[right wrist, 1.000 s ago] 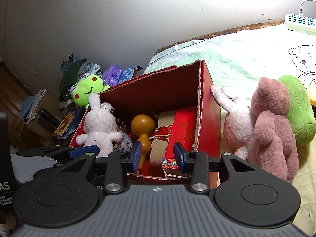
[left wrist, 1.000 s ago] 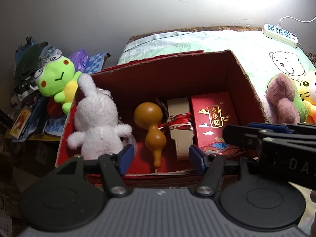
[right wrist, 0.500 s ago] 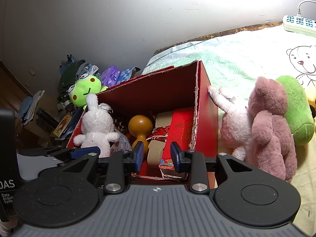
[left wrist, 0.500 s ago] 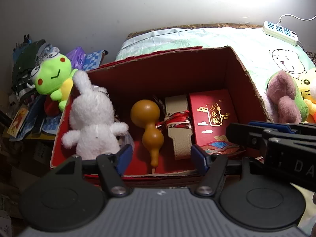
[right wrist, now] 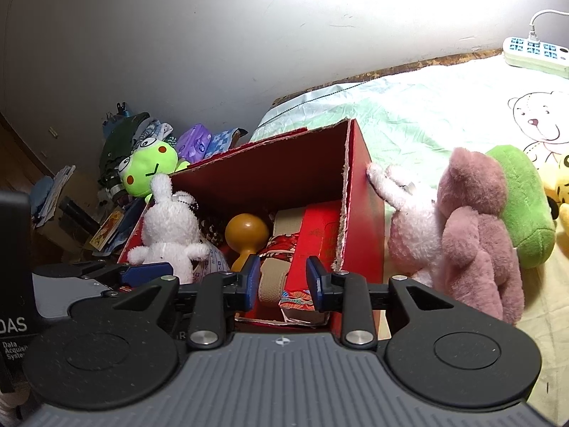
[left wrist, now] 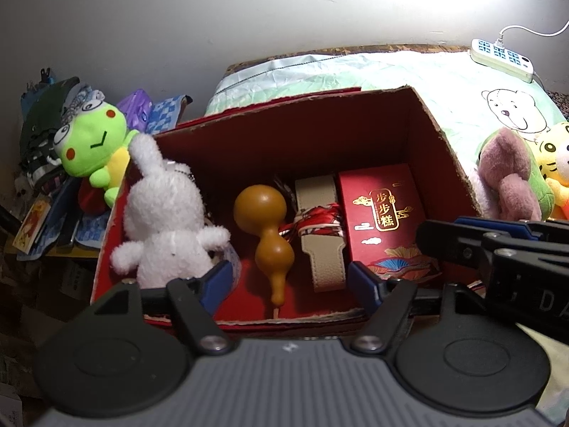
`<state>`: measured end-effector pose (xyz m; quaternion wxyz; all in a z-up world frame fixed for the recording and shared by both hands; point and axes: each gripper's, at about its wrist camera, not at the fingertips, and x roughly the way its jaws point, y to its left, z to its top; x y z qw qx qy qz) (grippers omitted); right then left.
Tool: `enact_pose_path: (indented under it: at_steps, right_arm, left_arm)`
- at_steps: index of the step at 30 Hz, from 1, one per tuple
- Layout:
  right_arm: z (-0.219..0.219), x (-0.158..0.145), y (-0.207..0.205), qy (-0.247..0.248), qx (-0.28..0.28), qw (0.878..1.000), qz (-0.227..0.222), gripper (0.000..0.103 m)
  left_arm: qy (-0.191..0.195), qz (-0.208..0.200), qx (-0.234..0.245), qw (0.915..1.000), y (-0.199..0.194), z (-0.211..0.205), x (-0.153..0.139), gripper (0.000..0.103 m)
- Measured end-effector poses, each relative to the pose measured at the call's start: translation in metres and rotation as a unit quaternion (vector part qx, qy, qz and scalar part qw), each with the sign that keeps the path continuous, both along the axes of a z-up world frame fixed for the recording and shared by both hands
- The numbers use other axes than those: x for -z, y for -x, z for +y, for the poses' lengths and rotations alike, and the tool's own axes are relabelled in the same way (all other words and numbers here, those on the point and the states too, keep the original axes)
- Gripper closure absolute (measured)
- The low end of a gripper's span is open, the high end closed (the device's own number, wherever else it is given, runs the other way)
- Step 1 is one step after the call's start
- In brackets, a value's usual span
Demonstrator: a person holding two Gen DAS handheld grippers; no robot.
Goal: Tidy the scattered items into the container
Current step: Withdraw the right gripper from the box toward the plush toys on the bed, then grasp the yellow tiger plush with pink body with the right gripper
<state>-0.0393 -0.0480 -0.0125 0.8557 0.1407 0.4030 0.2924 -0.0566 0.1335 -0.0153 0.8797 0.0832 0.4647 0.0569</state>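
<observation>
- A green frog plush leans outside the left wall of the red cardboard box.
- Inside the box, from the left: a white rabbit plush, a brown gourd, a beige strap, a red gift box.
- The left gripper hangs over the box's near edge, jaws wide apart, holding nothing.
- The right gripper sits at the box's near right corner, jaws partly apart, empty.
- A pink plush lies on the bedsheet, its paw touching the box's right wall.

Gourd lies in box (rabbit at its left).
</observation>
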Motion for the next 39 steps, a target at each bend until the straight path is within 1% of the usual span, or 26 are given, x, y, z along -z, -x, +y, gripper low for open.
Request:
enact_pose_path:
  at_steps: [2, 5, 8, 9, 11, 14, 24, 32, 39]
  right_arm:
    - [-0.007, -0.002, 0.000, -0.002, 0.008, 1.000, -0.004, 0.073]
    - [-0.017, -0.006, 0.001, -0.013, 0.007, 1.000, -0.005, 0.074]
    - [-0.023, -0.013, 0.006, 0.001, 0.013, 0.999, -0.031, 0.072]
    - [-0.027, -0.014, 0.006, -0.002, 0.014, 0.999, -0.034, 0.072]
    - [-0.036, -0.016, 0.006, -0.010, 0.018, 0.999, -0.032, 0.072]
    - [-0.052, -0.016, 0.005, -0.006, 0.031, 0.999, -0.036, 0.072]
    - [-0.106, -0.006, 0.004, -0.007, 0.064, 0.998, -0.020, 0.072]
    - [-0.149, 0.001, 0.005, -0.001, 0.084, 0.996, -0.013, 0.072]
    - [-0.179, 0.003, 0.007, 0.002, 0.096, 0.995, -0.013, 0.072]
  left_arm:
    - [-0.003, -0.012, 0.003, 0.9999, 0.000, -0.004, -0.006, 0.028]
    - [0.004, -0.021, 0.010, 0.9997, -0.004, -0.011, -0.014, 0.028]
    - [0.005, -0.024, 0.019, 0.9995, -0.008, -0.021, -0.017, 0.028]
    - [0.007, -0.025, 0.023, 0.9994, -0.009, -0.025, -0.018, 0.028]
    - [0.009, -0.025, 0.029, 0.9992, -0.011, -0.033, -0.020, 0.028]
    - [0.009, -0.030, 0.036, 0.9988, -0.012, -0.046, -0.024, 0.028]
    - [0.007, -0.046, 0.059, 0.9972, -0.012, -0.104, -0.037, 0.028]
    - [0.012, -0.041, 0.076, 0.9962, -0.005, -0.155, -0.030, 0.028]
    - [0.013, -0.028, 0.083, 0.9961, -0.003, -0.183, -0.022, 0.028]
